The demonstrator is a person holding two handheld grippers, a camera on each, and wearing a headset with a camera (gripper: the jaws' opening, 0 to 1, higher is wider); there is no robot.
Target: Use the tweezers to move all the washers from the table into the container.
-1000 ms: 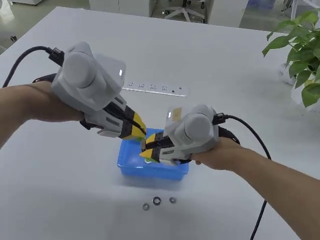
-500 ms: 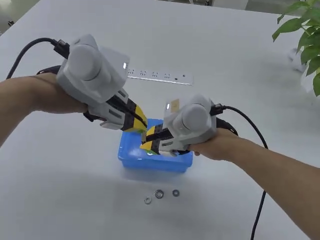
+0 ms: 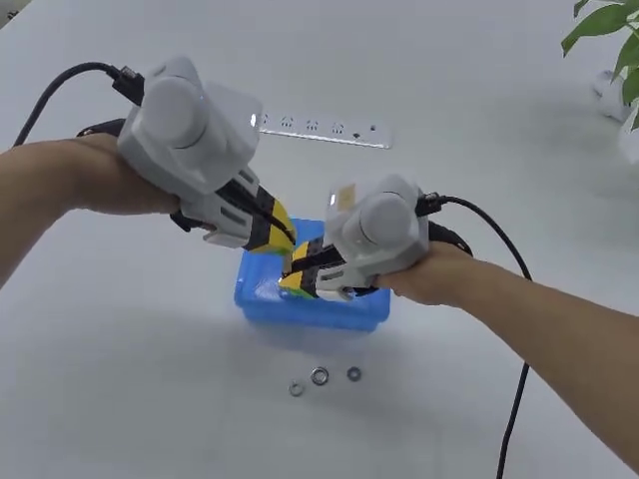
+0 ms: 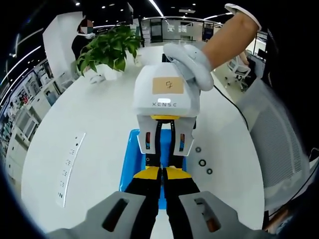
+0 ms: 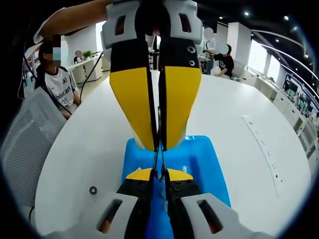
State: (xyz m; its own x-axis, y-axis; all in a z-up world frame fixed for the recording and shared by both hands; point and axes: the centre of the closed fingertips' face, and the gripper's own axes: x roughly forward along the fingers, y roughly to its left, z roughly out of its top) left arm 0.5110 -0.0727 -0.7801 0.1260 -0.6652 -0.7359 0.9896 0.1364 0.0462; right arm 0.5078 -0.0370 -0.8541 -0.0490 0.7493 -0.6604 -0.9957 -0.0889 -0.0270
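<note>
Left gripper [image 3: 286, 239] and right gripper [image 3: 294, 283] are pinched on the tweezers [image 5: 158, 158] above the container [image 3: 252, 295]. Three washers [image 3: 319, 376] are seen on the table [image 3: 140, 399] near its wall; the grip should be squared before any washer is approached.

Lit evenly from ceiling light strips [image 4: 158, 7] overhead, with only soft shadows on the white table [image 3: 469, 110]. Sharp at centre; bowed toward fisheye edges in gripper views.
</note>
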